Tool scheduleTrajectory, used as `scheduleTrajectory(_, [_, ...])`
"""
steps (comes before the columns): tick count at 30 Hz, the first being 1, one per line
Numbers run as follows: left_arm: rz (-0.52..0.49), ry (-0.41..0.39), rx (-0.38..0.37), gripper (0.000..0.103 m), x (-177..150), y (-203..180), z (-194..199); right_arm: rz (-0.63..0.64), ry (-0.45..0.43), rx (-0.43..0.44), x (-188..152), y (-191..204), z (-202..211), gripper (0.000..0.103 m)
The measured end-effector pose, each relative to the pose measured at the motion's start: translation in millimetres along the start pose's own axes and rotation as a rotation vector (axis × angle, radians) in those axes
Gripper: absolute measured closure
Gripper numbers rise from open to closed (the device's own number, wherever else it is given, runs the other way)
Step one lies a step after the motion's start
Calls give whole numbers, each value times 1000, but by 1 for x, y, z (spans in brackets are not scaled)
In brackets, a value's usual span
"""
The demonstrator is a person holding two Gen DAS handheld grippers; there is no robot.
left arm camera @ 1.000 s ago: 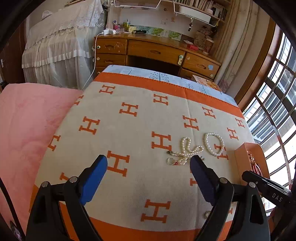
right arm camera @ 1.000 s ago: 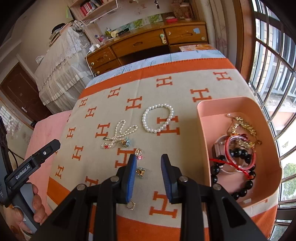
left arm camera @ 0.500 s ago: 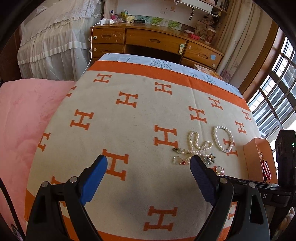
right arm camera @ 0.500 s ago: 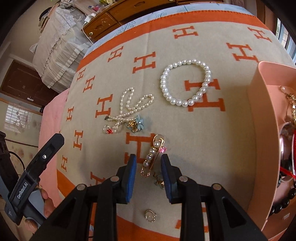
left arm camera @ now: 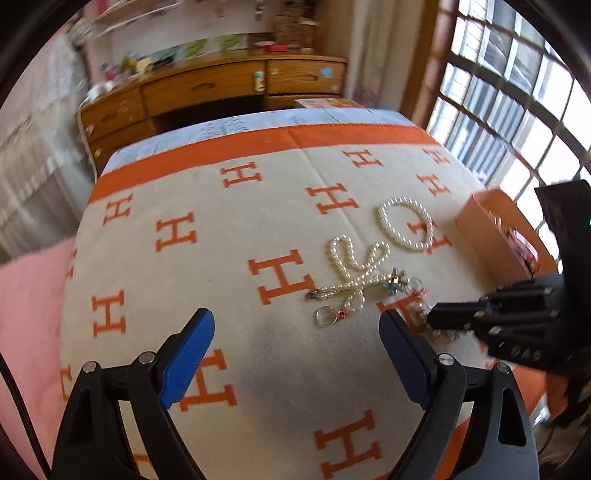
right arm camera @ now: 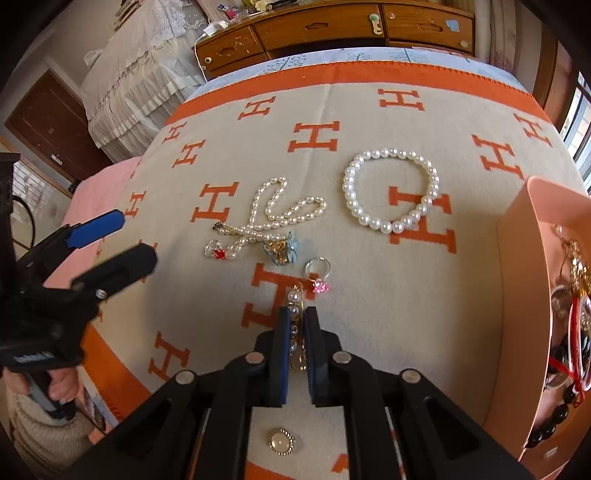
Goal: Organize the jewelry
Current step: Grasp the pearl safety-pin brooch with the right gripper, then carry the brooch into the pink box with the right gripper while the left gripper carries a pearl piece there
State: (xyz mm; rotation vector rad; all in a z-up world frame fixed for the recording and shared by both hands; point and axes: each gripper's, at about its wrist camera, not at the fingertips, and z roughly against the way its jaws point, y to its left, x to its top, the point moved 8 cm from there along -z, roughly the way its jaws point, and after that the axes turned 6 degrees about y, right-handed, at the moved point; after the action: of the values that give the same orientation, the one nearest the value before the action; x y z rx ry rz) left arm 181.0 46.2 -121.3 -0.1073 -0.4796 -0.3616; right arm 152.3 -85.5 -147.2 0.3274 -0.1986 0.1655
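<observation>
My right gripper (right arm camera: 297,314) is shut on a gold pin with pearls (right arm camera: 295,298), which lies on the H-patterned blanket (right arm camera: 373,280). Its black fingers also show in the left wrist view, low at the right. Just beyond the pin lie a ring with a pink stone (right arm camera: 317,277), a blue flower charm (right arm camera: 282,252), a ring with a red stone (right arm camera: 216,252), a loose pearl strand (right arm camera: 280,214) and a round pearl bracelet (right arm camera: 391,188). My left gripper (left arm camera: 297,332) hangs open over bare blanket, left of the pearl strand (left arm camera: 354,266), holding nothing.
A pink tray (right arm camera: 524,295) with several bracelets stands at the blanket's right edge. A small round pearl piece (right arm camera: 281,442) lies under my right gripper's arms. A wooden desk (right arm camera: 332,26) stands beyond the bed, with a window to the right.
My right gripper came down over the pearl pin and closed its jaws on it. My left gripper rolled and sank toward the blanket, staying open.
</observation>
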Motion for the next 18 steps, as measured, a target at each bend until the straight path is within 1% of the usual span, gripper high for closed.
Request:
scheduleTrajectory(2, [-118, 9, 36, 14, 2, -13, -9, -29, 4, 25, -8, -8, 4, 102])
scheduleTrajectory(3, [-163, 18, 44, 16, 3, -18, -14, -40, 1, 37, -12, -11, 6, 102])
scheduleTrajectory(4, [-194, 28, 48, 20, 4, -22, -18, -49, -1, 50, -15, -14, 7, 102])
scheduleTrajectory(6, [-242, 44, 48, 20, 9, -29, -24, -71, -3, 75, -21, -18, 9, 102])
scheduleTrajectory(8, [-275, 59, 45, 21, 14, -35, -31, -88, -8, 91, -25, -22, 11, 102])
scheduleTrajectory(11, [-314, 97, 40, 33, 21, -42, -42, -99, -15, 111, -30, -26, 13, 102])
scheduleTrajectory(13, [-330, 135, 36, 46, 23, -46, -53, -105, -17, 125, -31, -27, 13, 102])
scheduleTrajectory(15, [-329, 158, 15, 49, 27, -47, -58, -109, -22, 137, -32, -29, 13, 102])
scheduleTrajectory(17, [-324, 190, -6, 54, 29, -48, -61, -109, -30, 148, -32, -28, 13, 102])
scheduleTrajectory(18, [-318, 206, -20, 59, 31, -48, -63, -108, -32, 153, -33, -28, 13, 102])
